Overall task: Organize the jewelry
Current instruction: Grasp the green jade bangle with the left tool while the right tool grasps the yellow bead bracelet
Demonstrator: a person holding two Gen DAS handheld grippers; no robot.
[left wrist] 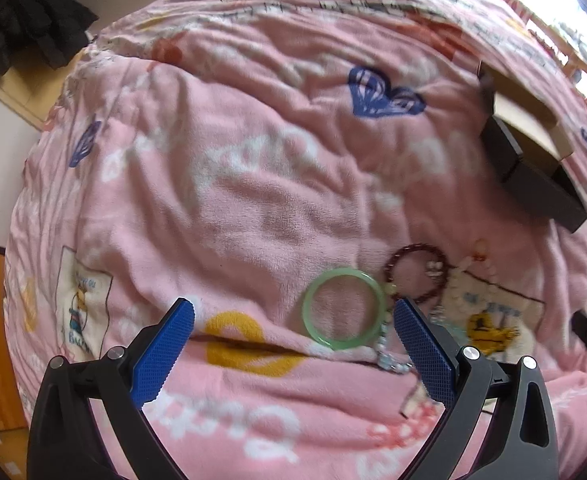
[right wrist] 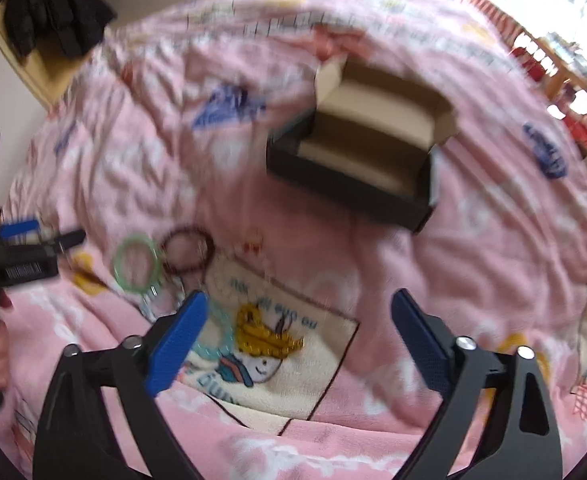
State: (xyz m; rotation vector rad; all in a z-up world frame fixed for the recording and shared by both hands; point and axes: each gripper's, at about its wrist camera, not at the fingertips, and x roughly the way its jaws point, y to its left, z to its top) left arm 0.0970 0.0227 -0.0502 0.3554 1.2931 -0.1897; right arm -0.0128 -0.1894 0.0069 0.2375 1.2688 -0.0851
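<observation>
A green jade bangle (left wrist: 343,306) lies on the pink blanket, just ahead of my open, empty left gripper (left wrist: 293,310), nearer its right finger. A dark red bead bracelet (left wrist: 415,276) lies beside it, with a pale bead chain (left wrist: 387,354) and small pale pieces (left wrist: 479,250) close by. An open black box (left wrist: 533,168) with a cardboard lining sits at far right. In the right wrist view the box (right wrist: 357,152) is ahead of my open, empty right gripper (right wrist: 299,300); the bangle (right wrist: 136,261) and red bracelet (right wrist: 188,250) lie to its left.
The pink printed blanket (left wrist: 253,184) is soft and wrinkled. The left gripper's body (right wrist: 17,256) shows at the left edge of the right wrist view. Dark clothing (right wrist: 53,4) hangs at the far left. A window and shelves (right wrist: 553,52) are at far right.
</observation>
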